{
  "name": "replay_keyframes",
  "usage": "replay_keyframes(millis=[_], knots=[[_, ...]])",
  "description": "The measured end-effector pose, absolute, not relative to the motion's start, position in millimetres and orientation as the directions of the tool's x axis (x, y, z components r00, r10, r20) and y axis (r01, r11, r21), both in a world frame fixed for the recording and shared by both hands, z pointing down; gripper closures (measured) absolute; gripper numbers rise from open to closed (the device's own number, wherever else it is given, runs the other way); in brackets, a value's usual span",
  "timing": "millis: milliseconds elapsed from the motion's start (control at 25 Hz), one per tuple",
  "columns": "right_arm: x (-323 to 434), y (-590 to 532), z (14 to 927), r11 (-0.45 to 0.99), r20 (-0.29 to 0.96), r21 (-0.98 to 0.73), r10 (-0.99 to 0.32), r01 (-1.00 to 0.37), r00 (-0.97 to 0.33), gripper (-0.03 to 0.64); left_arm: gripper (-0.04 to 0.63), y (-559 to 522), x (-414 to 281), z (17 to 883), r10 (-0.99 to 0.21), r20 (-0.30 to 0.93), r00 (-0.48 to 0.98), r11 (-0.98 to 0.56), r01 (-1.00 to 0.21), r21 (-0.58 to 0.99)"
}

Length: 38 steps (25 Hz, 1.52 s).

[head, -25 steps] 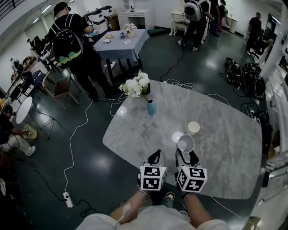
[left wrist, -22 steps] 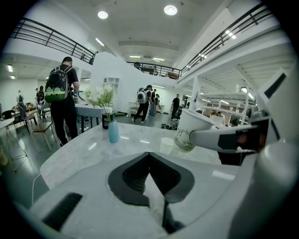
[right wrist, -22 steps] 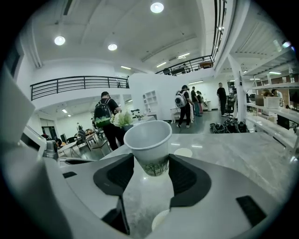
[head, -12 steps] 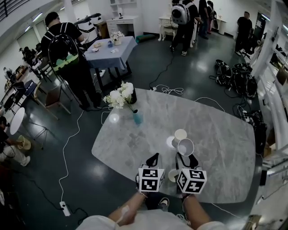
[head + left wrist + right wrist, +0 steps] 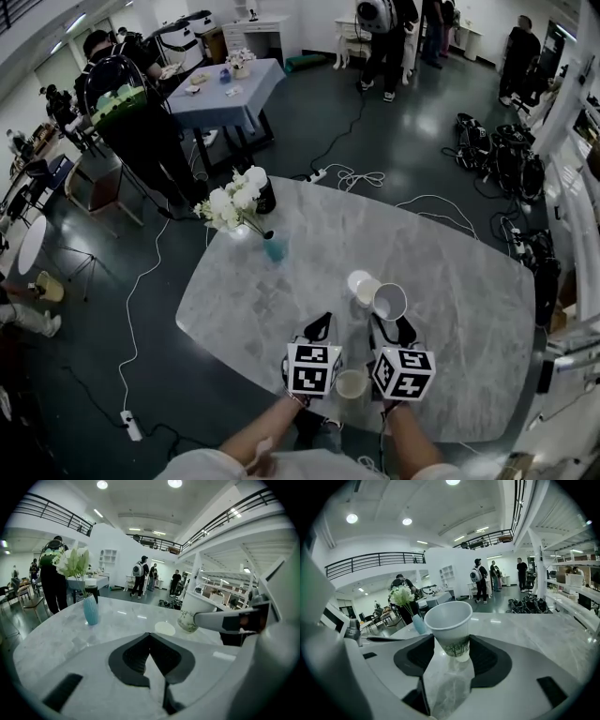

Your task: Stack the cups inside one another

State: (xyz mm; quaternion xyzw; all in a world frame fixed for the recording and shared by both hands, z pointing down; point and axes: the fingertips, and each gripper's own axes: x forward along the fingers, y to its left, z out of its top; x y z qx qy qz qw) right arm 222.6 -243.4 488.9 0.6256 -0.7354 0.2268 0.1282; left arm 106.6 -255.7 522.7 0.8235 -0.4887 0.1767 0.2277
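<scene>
Cup (image 5: 449, 620) is gripped in your right fingers (image 5: 487, 660) over the desk (image 5: 450, 281). Your left fingers (image 5: 133, 656) are closed on nothing. Another cup (image 5: 366, 292) seems to stand just beside.

Polished, grey-veined stone-look counter (image 5: 281, 286); matt white paper cup (image 5: 449, 620) with printed band; smooth, glossy teal vase (image 5: 90, 610).

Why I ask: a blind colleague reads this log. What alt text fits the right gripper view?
The right gripper is shut on a white paper cup with a dark tree print, its open mouth up. Beyond lie a grey marble table, a blue vase of white flowers, and people standing in a bright hall.
</scene>
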Motion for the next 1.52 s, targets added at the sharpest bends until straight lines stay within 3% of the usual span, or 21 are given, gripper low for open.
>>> replay_keyframes(millis=[560,1520], knots=[[229.0,-294.3,521.4,0.167,0.487,-0.201,-0.838,-0.965,-0.246,0.405,0.6,-306.8,132.6,556.5,-0.701,0.543,0.462,-0.392,-0.886,0.247],[216.3,-306.4,554.8,0.168,0.498,-0.189,-0.833,-0.967,-0.242,0.405,0.6,-295.2,111.5,577.3,-0.672,0.576,0.466,-0.395,-0.883,0.254]])
